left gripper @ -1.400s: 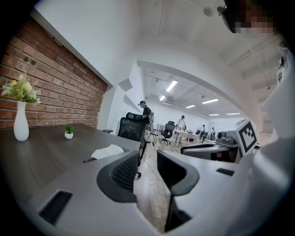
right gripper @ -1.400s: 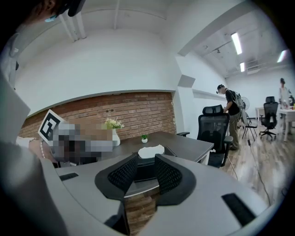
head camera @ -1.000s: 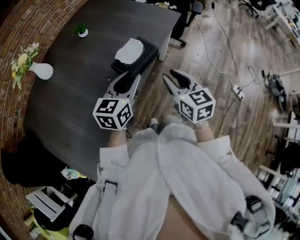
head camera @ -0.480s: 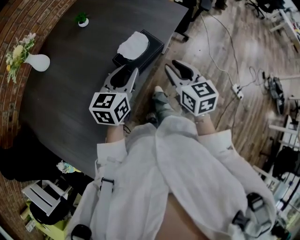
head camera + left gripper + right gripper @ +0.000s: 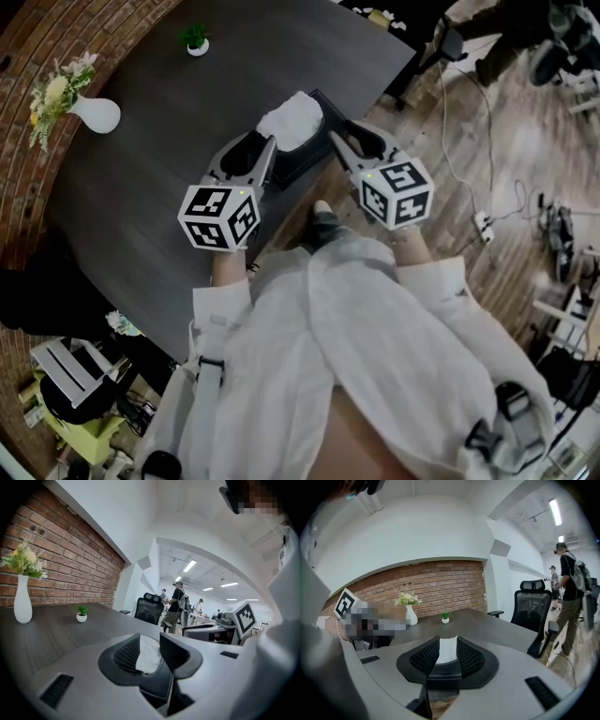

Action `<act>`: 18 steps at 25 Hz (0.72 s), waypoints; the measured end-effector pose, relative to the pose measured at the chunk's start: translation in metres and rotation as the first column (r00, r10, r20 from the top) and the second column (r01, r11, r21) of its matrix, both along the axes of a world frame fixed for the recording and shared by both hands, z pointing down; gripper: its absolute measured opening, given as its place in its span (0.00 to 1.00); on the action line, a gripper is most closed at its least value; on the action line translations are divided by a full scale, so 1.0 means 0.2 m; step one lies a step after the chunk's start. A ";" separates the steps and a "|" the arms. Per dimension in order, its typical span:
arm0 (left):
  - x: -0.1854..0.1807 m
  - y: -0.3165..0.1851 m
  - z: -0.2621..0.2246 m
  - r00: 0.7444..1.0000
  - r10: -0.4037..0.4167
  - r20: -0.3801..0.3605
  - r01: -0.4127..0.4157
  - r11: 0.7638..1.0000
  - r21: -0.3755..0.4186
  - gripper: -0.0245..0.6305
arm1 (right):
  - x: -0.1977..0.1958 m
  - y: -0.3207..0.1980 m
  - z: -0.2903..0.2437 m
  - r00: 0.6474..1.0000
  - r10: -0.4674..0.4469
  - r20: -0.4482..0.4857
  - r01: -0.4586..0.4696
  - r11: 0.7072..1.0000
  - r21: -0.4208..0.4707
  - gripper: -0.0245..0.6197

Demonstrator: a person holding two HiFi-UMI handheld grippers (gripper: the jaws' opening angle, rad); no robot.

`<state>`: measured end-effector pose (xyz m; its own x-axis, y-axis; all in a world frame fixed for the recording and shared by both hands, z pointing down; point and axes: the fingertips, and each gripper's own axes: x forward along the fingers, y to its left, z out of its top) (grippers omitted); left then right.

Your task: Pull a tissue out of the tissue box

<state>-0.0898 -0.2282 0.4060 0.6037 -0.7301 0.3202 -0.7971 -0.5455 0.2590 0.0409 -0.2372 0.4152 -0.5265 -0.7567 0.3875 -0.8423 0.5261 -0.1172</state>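
Since a sec ago we've brought both tools up to the tissue box; it now sits btwn left tool & right tool, near the bench edge. Both tools' jaws are spread, pinching nothing. In the head view the box's long axis runs lower left to upper right; the tissue sticks up from its top.

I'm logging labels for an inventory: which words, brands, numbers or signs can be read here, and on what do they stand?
No words, brands or numbers can be read in any view.
Black-and-white marker cube on the left gripper: square code patterns only, no text.
Black-and-white marker cube on the right gripper: square code patterns only, no text.
Black tissue box: no label shows.
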 end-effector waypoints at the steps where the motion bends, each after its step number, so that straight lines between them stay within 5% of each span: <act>1: 0.00 -0.03 0.00 1.000 -0.013 0.004 0.013 1.000 0.001 0.21 | 0.00 -0.04 -0.01 1.000 -0.015 0.002 0.015 1.000 0.003 0.19; 18: 0.03 -0.41 -0.01 0.973 -0.227 0.041 0.227 0.974 0.015 0.21 | -0.01 -0.52 -0.03 0.964 -0.265 -0.021 0.265 0.964 0.005 0.19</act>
